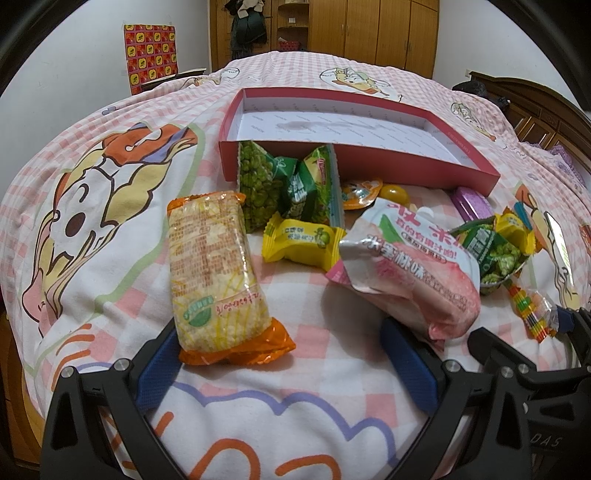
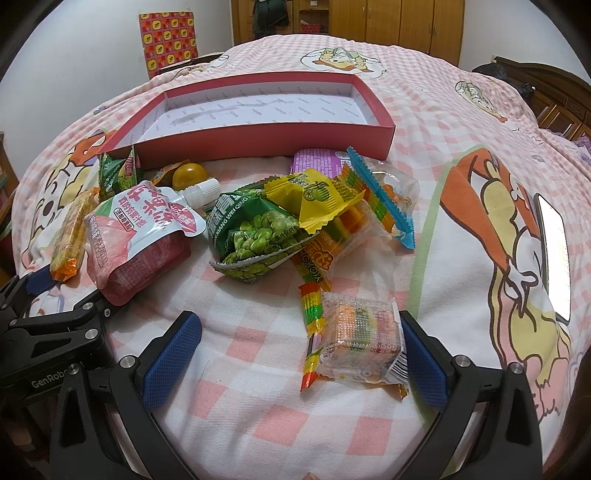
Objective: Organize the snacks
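A shallow red box (image 1: pixel 369 158) (image 2: pixel 258 142) lies on the bed with nothing inside it. Snack packs are heaped in front of it. My left gripper (image 1: pixel 282 365) is open; the orange-ended rice cracker pack (image 1: pixel 218 273) (image 2: pixel 74 236) has its near end just inside the left finger. A pink peach pouch (image 1: pixel 413 273) (image 2: pixel 140 236) lies by the other finger. My right gripper (image 2: pixel 297 358) is open too, and a clear packet of rainbow candy (image 2: pixel 362 339) rests against its right finger. Green pea packs (image 1: pixel 258 181) (image 2: pixel 255 232) and a yellow candy pack (image 1: pixel 299 240) (image 2: pixel 321 195) lie further out.
The pink checked cartoon bedspread (image 1: pixel 92 221) (image 2: pixel 480 129) covers the whole surface. A phone (image 2: pixel 554 254) lies at the right. A purple pack (image 2: pixel 317 158), a blue-edged pack (image 2: pixel 380 199) and a rainbow strip candy (image 2: pixel 312 321) are in the heap. Wooden wardrobes (image 1: pixel 369 29) stand behind.
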